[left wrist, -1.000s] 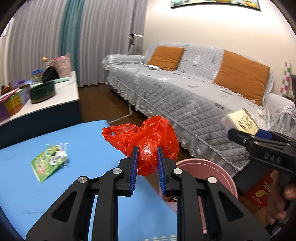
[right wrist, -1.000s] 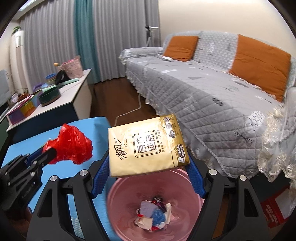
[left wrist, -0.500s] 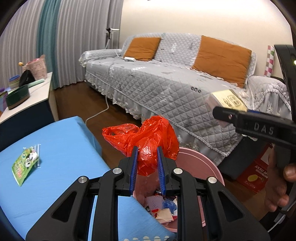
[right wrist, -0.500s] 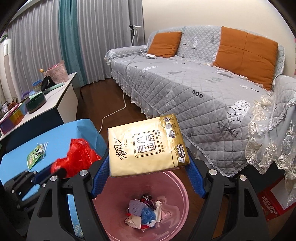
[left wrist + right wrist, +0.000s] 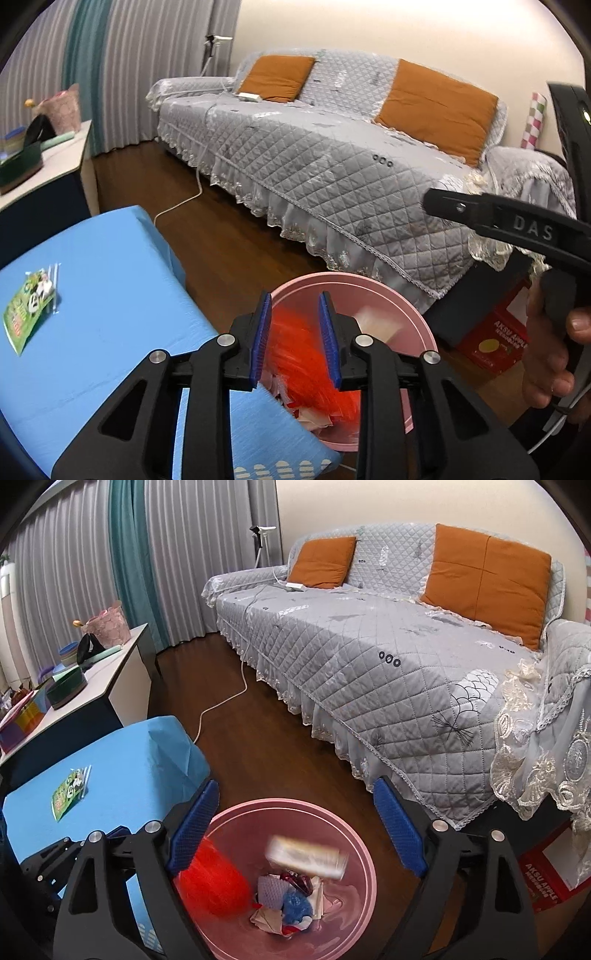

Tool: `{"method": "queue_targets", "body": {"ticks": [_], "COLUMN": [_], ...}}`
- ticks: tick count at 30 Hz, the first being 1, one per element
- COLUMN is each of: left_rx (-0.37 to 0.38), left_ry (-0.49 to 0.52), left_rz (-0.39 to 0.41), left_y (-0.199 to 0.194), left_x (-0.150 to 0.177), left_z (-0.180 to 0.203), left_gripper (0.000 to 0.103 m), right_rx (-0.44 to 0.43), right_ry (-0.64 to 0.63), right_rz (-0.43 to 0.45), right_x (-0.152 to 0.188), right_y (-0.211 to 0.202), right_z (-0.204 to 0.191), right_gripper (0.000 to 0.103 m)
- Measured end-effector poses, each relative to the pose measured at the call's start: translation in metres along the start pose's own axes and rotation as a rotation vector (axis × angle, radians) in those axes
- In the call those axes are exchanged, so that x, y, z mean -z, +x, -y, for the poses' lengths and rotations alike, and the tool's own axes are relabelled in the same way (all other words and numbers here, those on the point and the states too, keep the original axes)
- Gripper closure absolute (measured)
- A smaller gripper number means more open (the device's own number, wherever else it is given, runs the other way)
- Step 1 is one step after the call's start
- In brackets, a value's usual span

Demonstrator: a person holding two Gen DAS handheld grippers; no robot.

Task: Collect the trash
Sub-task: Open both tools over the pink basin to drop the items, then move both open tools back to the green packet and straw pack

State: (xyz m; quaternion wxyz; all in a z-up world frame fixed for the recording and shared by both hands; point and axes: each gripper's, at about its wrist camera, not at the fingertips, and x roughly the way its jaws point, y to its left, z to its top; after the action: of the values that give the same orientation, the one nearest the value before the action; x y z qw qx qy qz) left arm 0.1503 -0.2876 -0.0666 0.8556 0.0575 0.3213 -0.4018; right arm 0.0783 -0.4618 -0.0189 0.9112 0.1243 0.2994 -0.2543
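Both grippers have just been opening over the pink bin (image 5: 364, 853). Left gripper (image 5: 295, 341): jaws parted, the red plastic bag (image 5: 212, 882) a motion-blurred streak below them, clear of the pads. Right gripper (image 5: 295, 830): jaws wide, nothing between; the tissue pack (image 5: 306, 856) (label unreadable, smeared) is inside the bin. A green wrapper (image 5: 68, 792) lies on the blue table (image 5: 140, 760).
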Motion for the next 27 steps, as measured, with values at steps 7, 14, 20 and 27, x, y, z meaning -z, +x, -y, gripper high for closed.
{"method": "queue_targets", "body": {"ticks": [7, 14, 20, 27], "left_rx": [-0.072, -0.193, -0.312, -0.431], "left_ry": [-0.007, -0.082, -0.107, -0.118], "left_rz": [0.031, 0.101, 0.126, 0.073], "left_y": [-0.013, -0.053, -0.085, -0.095], "left_x": [-0.001, -0.016, -0.029, -0.046], "left_z": [-0.010, -0.037, -0.063, -0.118], "left_gripper": [0.076, 0.076, 0.076, 0.076], "right_rx": [-0.021, -0.096, -0.171, -0.262], "right_ry": [0.000, -0.003, -0.008, 0.020], "right_rz": [0.011, 0.050, 0.079, 0.066], "right_x": [-0.003, -0.013, -0.015, -0.016], "right_y": [-0.001, -0.011, -0.016, -0.006], "right_z": [-0.011, -0.037, -0.060, -0.080], "right_gripper": [0.018, 0.025, 0.036, 0.059]}}
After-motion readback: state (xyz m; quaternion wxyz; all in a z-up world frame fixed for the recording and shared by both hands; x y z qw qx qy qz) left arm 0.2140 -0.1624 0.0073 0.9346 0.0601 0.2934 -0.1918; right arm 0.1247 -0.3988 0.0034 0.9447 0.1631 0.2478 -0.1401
